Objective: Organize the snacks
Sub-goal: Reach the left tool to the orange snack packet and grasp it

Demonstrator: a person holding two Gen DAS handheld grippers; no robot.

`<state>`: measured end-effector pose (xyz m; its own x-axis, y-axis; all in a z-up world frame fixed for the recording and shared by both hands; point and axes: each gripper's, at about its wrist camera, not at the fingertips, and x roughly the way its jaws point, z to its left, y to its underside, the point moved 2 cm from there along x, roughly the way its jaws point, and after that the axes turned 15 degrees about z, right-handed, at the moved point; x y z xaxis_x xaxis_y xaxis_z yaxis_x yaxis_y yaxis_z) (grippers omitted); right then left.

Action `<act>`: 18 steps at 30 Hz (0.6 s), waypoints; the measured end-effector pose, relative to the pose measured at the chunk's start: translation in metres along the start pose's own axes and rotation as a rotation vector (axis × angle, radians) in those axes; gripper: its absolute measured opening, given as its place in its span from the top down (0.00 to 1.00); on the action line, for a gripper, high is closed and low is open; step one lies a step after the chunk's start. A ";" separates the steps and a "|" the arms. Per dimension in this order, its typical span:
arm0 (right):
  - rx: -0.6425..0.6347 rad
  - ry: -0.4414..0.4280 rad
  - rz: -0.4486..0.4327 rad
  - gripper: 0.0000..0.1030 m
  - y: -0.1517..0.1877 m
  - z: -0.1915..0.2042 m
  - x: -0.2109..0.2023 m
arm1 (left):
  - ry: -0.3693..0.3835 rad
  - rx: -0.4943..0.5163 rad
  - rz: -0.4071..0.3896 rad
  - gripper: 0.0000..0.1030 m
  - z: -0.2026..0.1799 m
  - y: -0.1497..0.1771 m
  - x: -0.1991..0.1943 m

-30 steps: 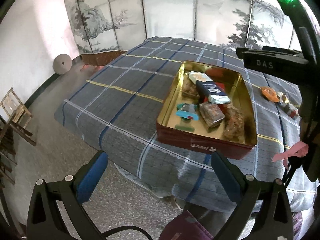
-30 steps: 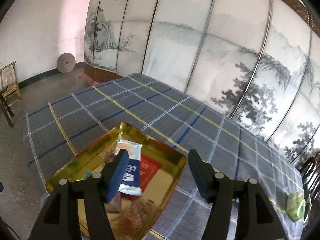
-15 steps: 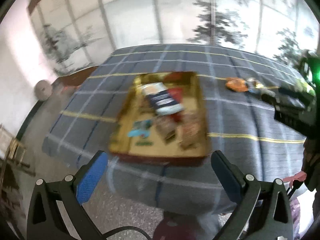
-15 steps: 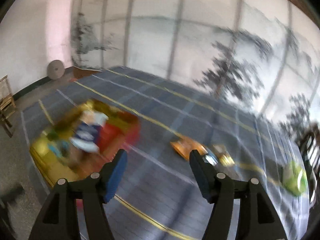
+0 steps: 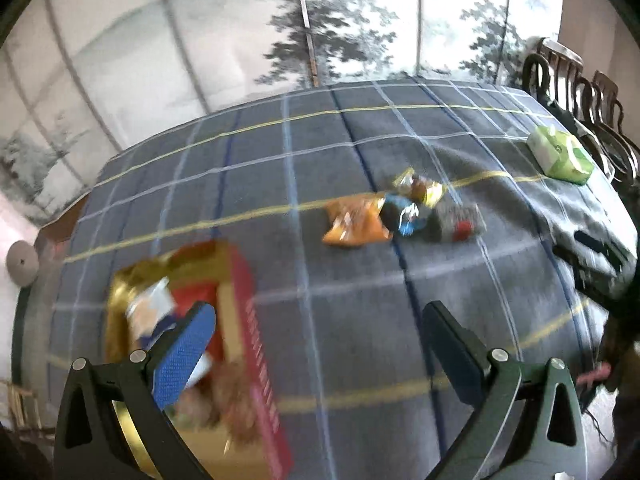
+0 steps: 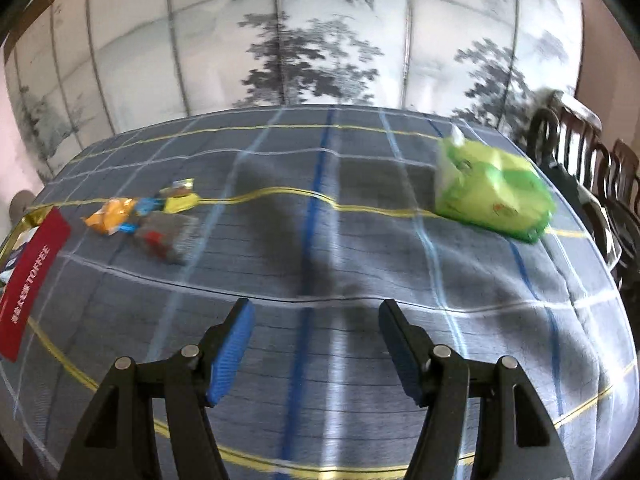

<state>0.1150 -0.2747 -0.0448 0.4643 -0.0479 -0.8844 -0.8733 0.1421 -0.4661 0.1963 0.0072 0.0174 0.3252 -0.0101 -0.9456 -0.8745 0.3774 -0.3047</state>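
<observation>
A gold and red tin (image 5: 244, 344) with several snack packs stands at the lower left of the left wrist view; its red side (image 6: 30, 276) shows at the left edge of the right wrist view. Loose snacks lie together on the checked cloth: an orange pack (image 5: 354, 222) (image 6: 110, 214), a blue one (image 5: 402, 214), a yellow one (image 5: 420, 186) (image 6: 180, 198) and a grey one with red (image 5: 456, 222) (image 6: 166, 236). My left gripper (image 5: 320, 344) is open and empty beside the tin. My right gripper (image 6: 316, 344) is open and empty over bare cloth.
A green tissue pack (image 6: 492, 194) (image 5: 560, 154) lies at the far right of the table (image 6: 320, 240). Dark wooden chairs (image 6: 592, 160) stand along the right side. A painted folding screen (image 6: 280, 40) stands behind the table.
Both views have swung right, away from the tin and toward the loose snacks and the green pack. Both grippers stay open and empty.
</observation>
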 end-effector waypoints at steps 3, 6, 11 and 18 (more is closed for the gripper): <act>0.006 -0.016 -0.001 0.36 0.005 -0.010 0.010 | 0.010 0.042 0.036 0.03 -0.004 -0.035 0.026; 0.000 -0.039 0.000 0.36 0.007 -0.005 0.012 | 0.035 0.094 0.082 0.04 -0.011 -0.062 0.050; 0.017 -0.080 0.003 0.36 0.005 -0.011 0.015 | 0.026 0.141 0.155 0.06 -0.018 -0.086 0.087; 0.026 -0.106 0.021 0.36 0.004 -0.013 0.019 | 0.033 0.148 0.203 0.09 -0.015 -0.102 0.116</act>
<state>0.1188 -0.2875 -0.0635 0.4601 0.0605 -0.8858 -0.8795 0.1677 -0.4454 0.3178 -0.0464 -0.0630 0.1344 0.0508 -0.9896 -0.8577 0.5061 -0.0905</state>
